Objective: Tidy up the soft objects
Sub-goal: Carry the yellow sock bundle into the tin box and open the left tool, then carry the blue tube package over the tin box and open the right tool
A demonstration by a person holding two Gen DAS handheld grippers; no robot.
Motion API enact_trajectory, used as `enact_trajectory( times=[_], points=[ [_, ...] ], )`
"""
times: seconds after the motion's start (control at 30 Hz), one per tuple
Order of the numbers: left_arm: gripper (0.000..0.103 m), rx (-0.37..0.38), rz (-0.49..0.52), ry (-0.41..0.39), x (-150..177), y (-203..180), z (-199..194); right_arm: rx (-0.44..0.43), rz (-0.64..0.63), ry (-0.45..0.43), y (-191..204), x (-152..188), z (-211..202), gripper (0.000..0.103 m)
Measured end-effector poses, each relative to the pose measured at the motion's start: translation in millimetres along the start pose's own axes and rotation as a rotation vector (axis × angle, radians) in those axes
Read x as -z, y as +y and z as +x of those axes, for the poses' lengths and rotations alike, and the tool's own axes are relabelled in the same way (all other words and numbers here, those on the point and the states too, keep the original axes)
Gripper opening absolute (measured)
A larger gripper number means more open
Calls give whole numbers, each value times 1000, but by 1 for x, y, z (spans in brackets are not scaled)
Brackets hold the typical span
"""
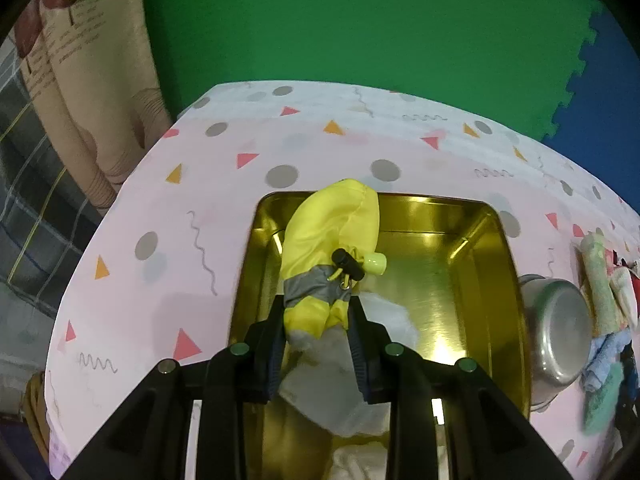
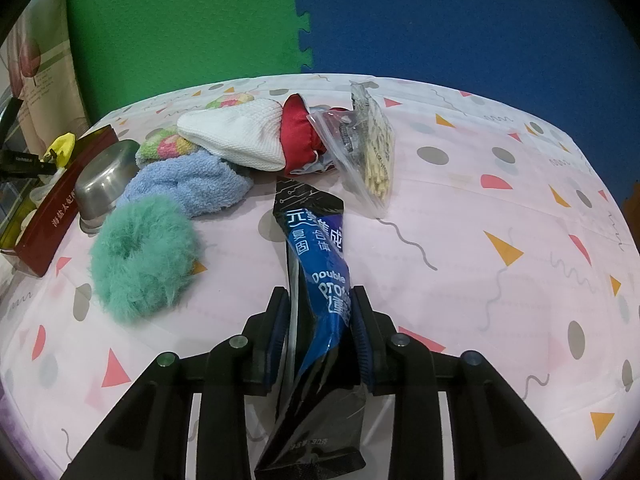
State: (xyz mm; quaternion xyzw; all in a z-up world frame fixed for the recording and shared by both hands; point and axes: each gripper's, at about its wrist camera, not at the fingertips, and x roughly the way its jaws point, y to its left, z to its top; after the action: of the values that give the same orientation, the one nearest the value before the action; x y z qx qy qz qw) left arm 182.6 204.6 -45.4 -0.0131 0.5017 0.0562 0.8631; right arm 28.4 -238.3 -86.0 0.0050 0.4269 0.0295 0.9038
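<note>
My left gripper (image 1: 318,316) is shut on a yellow drawstring pouch (image 1: 332,232) with a grey band and holds it over the open gold tin box (image 1: 492,240). White soft items (image 1: 384,316) lie inside the box. My right gripper (image 2: 320,312) is shut on a blue and black packet (image 2: 320,256), just above the table. A pile of soft things lies to its far left: a green furry scrunchie (image 2: 140,252), a blue fleece sock (image 2: 188,184), a white knit item (image 2: 240,132) and a red satin pouch (image 2: 300,132).
A steel bowl (image 1: 556,332) lies beside the box on its right, also in the right wrist view (image 2: 104,180). A clear bag of sticks (image 2: 372,148) lies behind the packet. The tin's red side (image 2: 52,216) shows at far left. The patterned pink tablecloth (image 2: 500,300) covers the table.
</note>
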Motion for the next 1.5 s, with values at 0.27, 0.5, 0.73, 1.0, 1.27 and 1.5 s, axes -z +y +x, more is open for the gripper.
enact_trajectory(
  times=[0.27, 0.5, 0.73, 1.0, 1.27, 1.5],
  points=[
    [31, -14, -15, 35, 6, 9, 10, 2, -4, 0, 0, 0, 0, 30],
    [37, -29, 2, 72, 8, 6, 12, 2, -4, 0, 0, 0, 0, 31],
    [50, -17, 13, 45, 10, 7, -5, 5, -7, 1, 0, 0, 0, 32],
    [50, -42, 13, -41, 28, 6, -40, 3, -8, 1, 2, 1, 0, 32],
    [50, -25, 20, -74, 68, 5, -65, 8, -13, 2, 2, 1, 0, 33],
    [50, -43, 29, -156, 90, 3, -88, 32, -28, 3, 5, 0, 0, 32]
  ],
)
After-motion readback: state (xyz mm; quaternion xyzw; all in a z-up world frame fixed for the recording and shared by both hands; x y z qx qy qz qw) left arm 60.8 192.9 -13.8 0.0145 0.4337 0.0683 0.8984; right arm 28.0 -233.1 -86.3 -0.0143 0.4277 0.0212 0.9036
